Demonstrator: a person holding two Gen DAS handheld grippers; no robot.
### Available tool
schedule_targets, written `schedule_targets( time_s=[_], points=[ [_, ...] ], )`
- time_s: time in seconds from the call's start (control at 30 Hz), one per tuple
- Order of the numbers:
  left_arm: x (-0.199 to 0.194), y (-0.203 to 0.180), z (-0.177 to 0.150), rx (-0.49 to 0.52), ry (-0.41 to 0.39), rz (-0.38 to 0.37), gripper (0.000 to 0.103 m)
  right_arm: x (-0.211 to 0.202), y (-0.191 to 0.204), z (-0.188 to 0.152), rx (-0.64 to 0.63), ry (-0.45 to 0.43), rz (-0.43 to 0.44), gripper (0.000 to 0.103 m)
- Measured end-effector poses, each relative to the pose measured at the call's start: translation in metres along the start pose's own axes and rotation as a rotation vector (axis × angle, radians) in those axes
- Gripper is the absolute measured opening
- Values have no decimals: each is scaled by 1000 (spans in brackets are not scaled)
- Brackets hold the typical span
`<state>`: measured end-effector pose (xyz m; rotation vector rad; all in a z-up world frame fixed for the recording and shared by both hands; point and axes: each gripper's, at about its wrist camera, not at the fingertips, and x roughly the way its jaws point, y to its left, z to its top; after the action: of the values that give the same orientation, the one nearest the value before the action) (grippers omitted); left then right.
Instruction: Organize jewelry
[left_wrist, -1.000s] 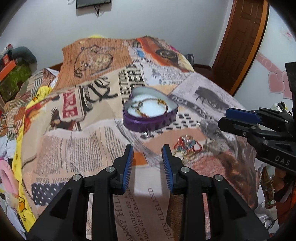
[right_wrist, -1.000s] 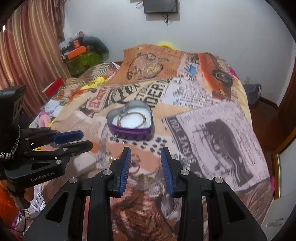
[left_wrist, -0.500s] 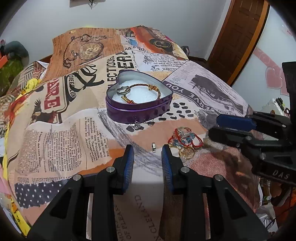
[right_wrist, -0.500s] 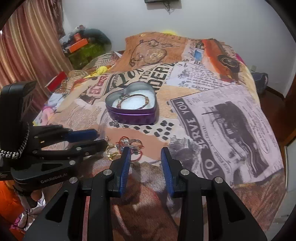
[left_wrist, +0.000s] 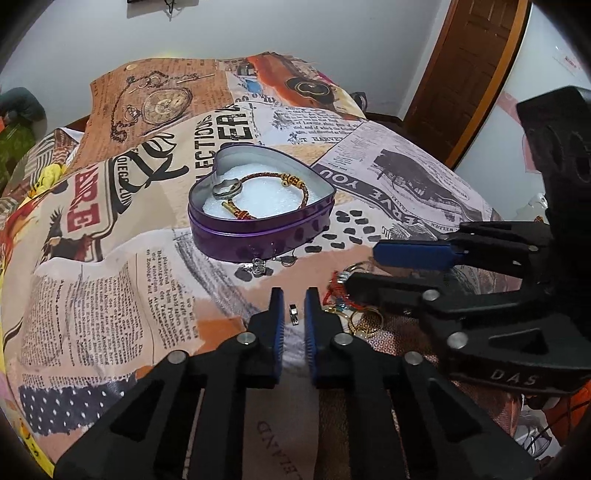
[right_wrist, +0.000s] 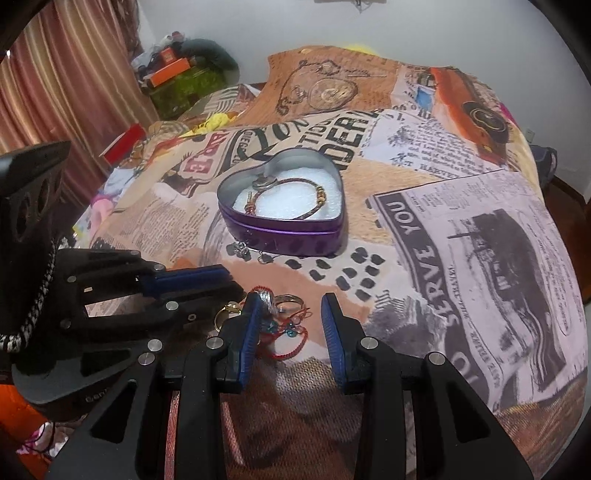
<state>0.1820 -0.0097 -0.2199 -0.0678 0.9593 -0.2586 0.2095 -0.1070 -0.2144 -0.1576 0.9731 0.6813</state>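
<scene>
Jewelry lies partly in a heart-shaped tin (left_wrist: 258, 236), partly loose on the printed bedspread (left_wrist: 110, 295).

Inside the tin: a ring (left_wrist: 226, 189) and a beaded bracelet (left_wrist: 295, 184) on white padding. In front of the tin: two small charms (left_wrist: 258, 265). The left gripper (left_wrist: 292, 314) is narrowed around a small metal clasp (left_wrist: 293, 314) without touching it. The right gripper (right_wrist: 290, 321) is spread wide over a tangle of red cord and rings (right_wrist: 284, 325), fingers apart from it.
</scene>
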Motion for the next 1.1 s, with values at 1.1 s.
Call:
schedule_targets(
  time_s=[1.1],
  points=[
    [-32, 14, 3, -43, -81, 41, 1, -10, 2, 9, -19, -65, 5, 16]
  ],
)
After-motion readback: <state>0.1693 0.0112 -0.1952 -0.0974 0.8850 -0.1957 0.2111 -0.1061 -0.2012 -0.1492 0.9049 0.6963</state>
